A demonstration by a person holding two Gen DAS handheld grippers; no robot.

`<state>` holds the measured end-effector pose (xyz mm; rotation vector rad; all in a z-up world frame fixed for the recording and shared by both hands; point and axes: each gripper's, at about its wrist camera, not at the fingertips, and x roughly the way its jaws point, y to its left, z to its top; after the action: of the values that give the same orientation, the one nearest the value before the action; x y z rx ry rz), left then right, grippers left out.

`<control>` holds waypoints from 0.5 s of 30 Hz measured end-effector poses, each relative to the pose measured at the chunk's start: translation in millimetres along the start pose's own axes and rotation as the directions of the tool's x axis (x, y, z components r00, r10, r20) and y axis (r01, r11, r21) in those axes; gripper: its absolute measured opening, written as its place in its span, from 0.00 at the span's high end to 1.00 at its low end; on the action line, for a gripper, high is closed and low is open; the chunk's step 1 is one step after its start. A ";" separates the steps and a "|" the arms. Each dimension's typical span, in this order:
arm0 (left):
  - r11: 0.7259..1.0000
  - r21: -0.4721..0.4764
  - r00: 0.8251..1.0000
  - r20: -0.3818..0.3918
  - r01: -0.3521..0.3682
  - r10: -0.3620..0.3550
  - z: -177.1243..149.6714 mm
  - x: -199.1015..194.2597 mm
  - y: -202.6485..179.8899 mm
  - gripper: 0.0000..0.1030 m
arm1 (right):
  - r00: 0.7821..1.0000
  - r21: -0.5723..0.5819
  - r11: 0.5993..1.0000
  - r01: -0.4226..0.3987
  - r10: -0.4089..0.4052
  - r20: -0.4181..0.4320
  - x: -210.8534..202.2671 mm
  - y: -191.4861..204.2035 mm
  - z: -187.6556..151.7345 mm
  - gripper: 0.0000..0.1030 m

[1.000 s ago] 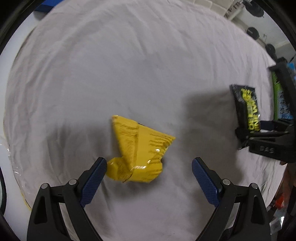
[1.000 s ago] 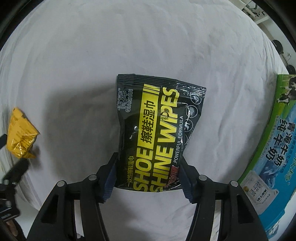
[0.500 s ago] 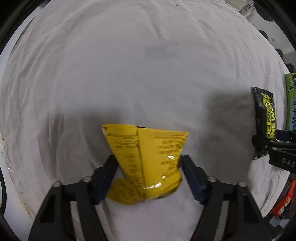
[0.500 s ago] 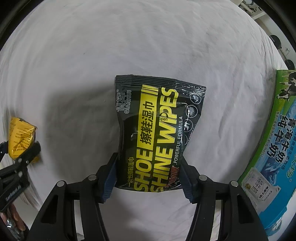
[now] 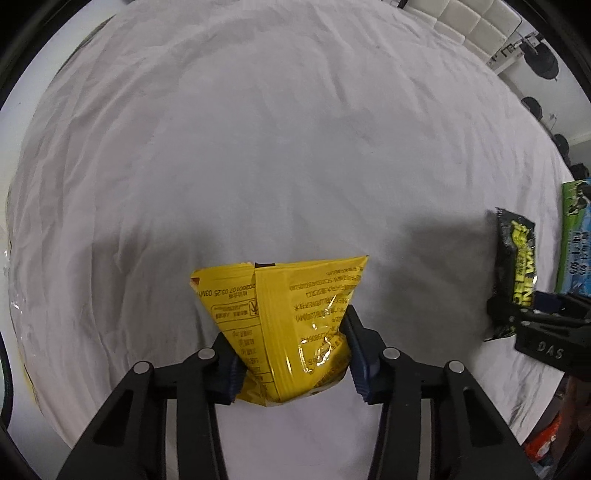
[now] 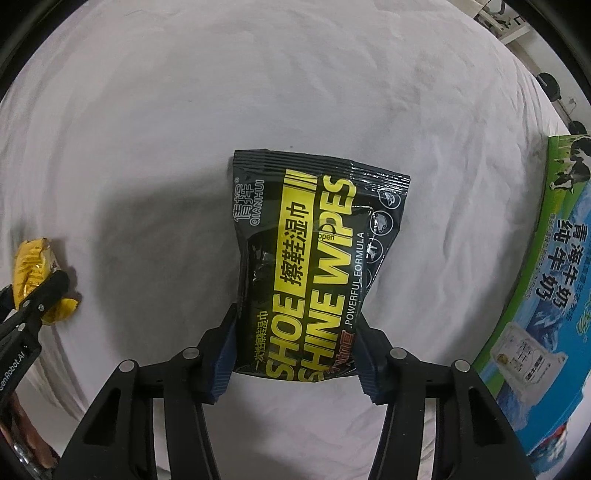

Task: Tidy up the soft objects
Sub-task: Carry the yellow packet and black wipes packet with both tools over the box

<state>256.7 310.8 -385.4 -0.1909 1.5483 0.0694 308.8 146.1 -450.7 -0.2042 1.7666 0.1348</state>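
A crinkled yellow snack bag (image 5: 288, 317) lies on the white sheet (image 5: 277, 129). My left gripper (image 5: 291, 363) is shut on its near end, blue pads pressing both sides. A black and yellow shoe shine wipes pack (image 6: 310, 251) is held at its lower end by my right gripper (image 6: 295, 354), shut on it. The wipes pack also shows at the right in the left wrist view (image 5: 517, 266). The yellow bag shows at the far left in the right wrist view (image 6: 35, 269).
A green and blue milk carton box (image 6: 546, 280) lies along the right edge of the sheet, also visible in the left wrist view (image 5: 576, 236). White cushions (image 5: 476, 26) and dark round weights (image 5: 543, 62) stand beyond the far right.
My left gripper moved forward over the yellow bag and closed on it from wide open. The right gripper kept its hold on the wipes pack, barely moving.
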 end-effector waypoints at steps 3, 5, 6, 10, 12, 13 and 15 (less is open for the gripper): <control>1.000 -0.007 1.000 0.027 0.000 0.000 -2.4 -16.7 -9.4 0.59 | 0.999 -0.005 1.000 -0.020 0.021 0.029 -10.7 0.3 -11.0 0.45; 1.000 -0.012 0.999 0.048 0.013 -0.013 -7.9 -29.4 -15.6 0.59 | 0.998 -0.013 0.999 -0.034 0.035 0.052 -20.7 -0.8 -20.7 0.45; 1.000 -0.012 0.998 0.058 0.019 -0.019 -9.5 -36.0 -17.3 0.59 | 0.997 -0.020 0.999 -0.044 0.046 0.068 -28.5 -1.8 -28.0 0.45; 0.999 -0.003 0.993 0.106 0.046 -0.046 -23.3 -67.5 -32.8 0.59 | 0.990 -0.048 0.997 -0.064 0.070 0.126 -55.7 -12.5 -55.4 0.45; 0.998 0.009 0.990 0.130 0.058 -0.059 -28.3 -83.4 -43.3 0.59 | 0.985 -0.056 0.996 -0.073 0.080 0.153 -69.1 -20.6 -69.8 0.45; 0.998 0.016 0.988 0.141 0.062 -0.064 -33.6 -90.7 -51.4 0.59 | 0.981 -0.059 0.995 -0.080 0.089 0.171 -78.5 -27.2 -79.8 0.45; 0.997 0.039 0.983 0.168 0.072 -0.078 -44.3 -107.8 -67.4 0.59 | 0.975 -0.060 0.994 -0.092 0.102 0.196 -92.3 -38.6 -96.9 0.45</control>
<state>221.6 245.3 -273.1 -0.2119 1.3701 0.0004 242.2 94.7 -339.8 -0.1361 1.5745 0.2618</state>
